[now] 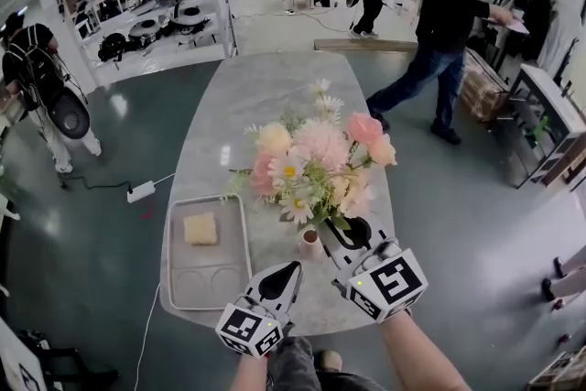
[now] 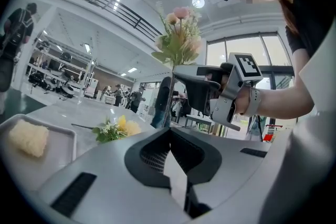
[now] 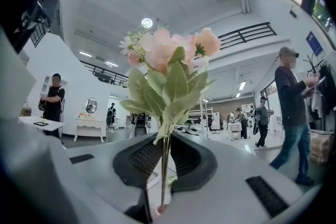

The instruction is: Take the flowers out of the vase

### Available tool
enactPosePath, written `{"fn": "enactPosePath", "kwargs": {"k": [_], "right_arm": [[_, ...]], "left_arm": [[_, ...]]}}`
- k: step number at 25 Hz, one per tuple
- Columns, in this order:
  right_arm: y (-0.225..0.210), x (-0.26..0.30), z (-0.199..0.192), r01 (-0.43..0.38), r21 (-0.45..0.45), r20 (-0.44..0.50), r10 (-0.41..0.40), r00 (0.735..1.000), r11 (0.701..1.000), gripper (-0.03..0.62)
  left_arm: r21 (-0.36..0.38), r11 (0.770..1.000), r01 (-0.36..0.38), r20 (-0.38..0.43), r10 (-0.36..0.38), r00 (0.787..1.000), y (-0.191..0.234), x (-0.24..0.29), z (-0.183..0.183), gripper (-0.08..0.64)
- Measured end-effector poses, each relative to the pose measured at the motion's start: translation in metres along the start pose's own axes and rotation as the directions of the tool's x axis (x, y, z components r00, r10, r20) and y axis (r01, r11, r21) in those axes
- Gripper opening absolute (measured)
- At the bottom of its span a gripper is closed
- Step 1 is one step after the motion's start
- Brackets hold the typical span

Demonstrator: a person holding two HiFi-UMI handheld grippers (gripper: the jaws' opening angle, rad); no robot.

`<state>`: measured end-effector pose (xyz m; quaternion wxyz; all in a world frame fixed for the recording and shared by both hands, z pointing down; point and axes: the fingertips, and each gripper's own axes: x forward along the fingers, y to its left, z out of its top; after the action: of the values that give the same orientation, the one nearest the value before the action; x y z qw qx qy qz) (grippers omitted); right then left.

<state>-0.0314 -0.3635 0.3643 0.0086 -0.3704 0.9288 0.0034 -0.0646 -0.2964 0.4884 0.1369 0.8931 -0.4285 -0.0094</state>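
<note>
My right gripper [image 1: 331, 229] is shut on the thin stems of a bunch of pink, cream and white flowers [image 1: 316, 165], which stands upright above the table's near end. In the right gripper view the stems [image 3: 165, 165] run straight up between the jaws of the right gripper [image 3: 167, 136], with leaves and blooms [image 3: 168, 52] above. A small pink vase [image 1: 310, 239] stands just below the bunch, beside the left gripper [image 1: 295, 266]. The left gripper [image 2: 169, 131] is shut with nothing in it. From it I see the right gripper [image 2: 184, 73] with the bunch [image 2: 178, 34].
On the grey marble table [image 1: 265, 96], a metal tray [image 1: 240, 233] at the near left holds a yellow sponge [image 1: 200, 228]. A yellow flower sprig [image 2: 118, 127] lies on the table. Several people stand around the room; one walks past the table's far right [image 1: 449, 23].
</note>
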Motion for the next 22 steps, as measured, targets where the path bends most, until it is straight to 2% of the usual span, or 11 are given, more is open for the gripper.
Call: {"fn": "enactPosePath", "kwargs": {"k": [22], "right_arm": [[0.035,-0.074,0.031,-0.010,0.000,0.009,0.010,1.000,1.000,0.060]], "left_arm": [[0.008,0.999,-0.050,0.027,0.050,0.998,-0.055,-0.048,0.022,0.014]]}}
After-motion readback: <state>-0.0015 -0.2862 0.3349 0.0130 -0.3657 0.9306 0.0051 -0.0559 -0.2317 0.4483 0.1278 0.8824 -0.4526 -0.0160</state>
